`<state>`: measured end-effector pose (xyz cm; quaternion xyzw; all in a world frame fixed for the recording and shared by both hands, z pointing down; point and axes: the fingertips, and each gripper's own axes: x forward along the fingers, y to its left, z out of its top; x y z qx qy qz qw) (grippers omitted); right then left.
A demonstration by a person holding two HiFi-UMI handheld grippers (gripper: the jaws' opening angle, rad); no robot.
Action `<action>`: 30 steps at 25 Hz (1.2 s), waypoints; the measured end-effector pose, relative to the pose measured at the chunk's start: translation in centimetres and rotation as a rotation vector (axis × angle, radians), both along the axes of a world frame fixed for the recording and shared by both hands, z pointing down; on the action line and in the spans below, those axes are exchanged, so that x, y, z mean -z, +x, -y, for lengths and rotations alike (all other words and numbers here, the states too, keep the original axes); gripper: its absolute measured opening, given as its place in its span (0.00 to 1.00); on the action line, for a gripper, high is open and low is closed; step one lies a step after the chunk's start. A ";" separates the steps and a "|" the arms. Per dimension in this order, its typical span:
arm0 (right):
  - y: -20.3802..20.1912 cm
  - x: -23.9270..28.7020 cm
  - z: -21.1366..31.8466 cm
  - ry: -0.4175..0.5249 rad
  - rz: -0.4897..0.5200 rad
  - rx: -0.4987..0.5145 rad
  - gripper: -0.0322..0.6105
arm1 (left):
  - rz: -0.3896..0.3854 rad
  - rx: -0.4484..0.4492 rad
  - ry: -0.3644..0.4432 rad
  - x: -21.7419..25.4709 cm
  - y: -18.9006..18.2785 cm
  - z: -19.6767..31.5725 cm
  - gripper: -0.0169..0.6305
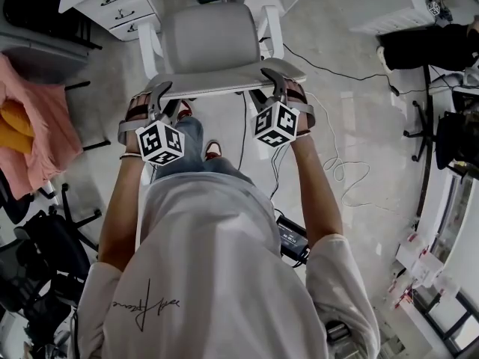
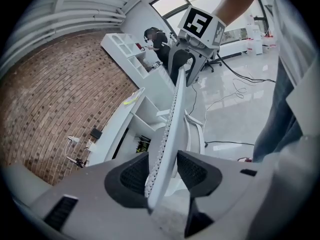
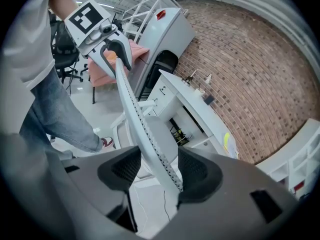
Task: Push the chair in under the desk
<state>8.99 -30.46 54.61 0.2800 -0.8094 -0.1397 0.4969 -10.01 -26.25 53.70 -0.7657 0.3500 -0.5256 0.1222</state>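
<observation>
The grey chair's backrest top edge [image 1: 224, 81] runs across below me, its seat [image 1: 209, 36] toward the white desk drawers [image 1: 120, 10]. My left gripper [image 1: 159, 97] straddles that edge at the left and my right gripper [image 1: 275, 81] at the right. In the left gripper view the thin backrest [image 2: 172, 119] passes between the left gripper's [image 2: 162, 171] spread pads, close along one pad. In the right gripper view the backrest [image 3: 132, 109] stands between the right gripper's [image 3: 152, 171] pads with gaps on both sides. The white desk [image 3: 200, 104] lies beyond, against a brick wall.
A pink cloth [image 1: 30, 126] hangs over furniture at the left, with black office chairs [image 1: 37, 260] below it. Cables [image 1: 337, 170] and a power brick [image 1: 292, 238] lie on the floor at the right. My feet [image 1: 213, 149] are just behind the chair.
</observation>
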 end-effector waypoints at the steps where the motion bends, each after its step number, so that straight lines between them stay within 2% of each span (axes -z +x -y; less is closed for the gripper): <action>1: 0.1 0.0 -0.1 -0.004 0.000 -0.002 0.44 | 0.000 -0.002 0.000 0.0 0.1 -0.1 0.30; 9: -0.5 0.0 -1.0 -0.028 0.010 -0.003 0.44 | -0.053 0.011 -0.049 0.2 -0.3 -0.8 0.30; 13: -0.6 0.1 -1.3 -0.063 0.031 -0.007 0.44 | -0.117 0.068 -0.071 0.4 -0.3 -1.1 0.30; 20: -1.0 0.8 -2.0 -0.092 0.072 -0.009 0.41 | -0.186 0.132 -0.061 1.1 -0.3 -1.3 0.32; 25: -1.3 1.8 -2.6 -0.093 0.137 -0.028 0.40 | -0.182 0.112 -0.006 2.7 -0.1 -1.8 0.31; 30: -1.7 3.0 -3.3 -0.094 0.204 -0.039 0.35 | -0.231 0.128 0.055 4.8 0.0 -2.3 0.28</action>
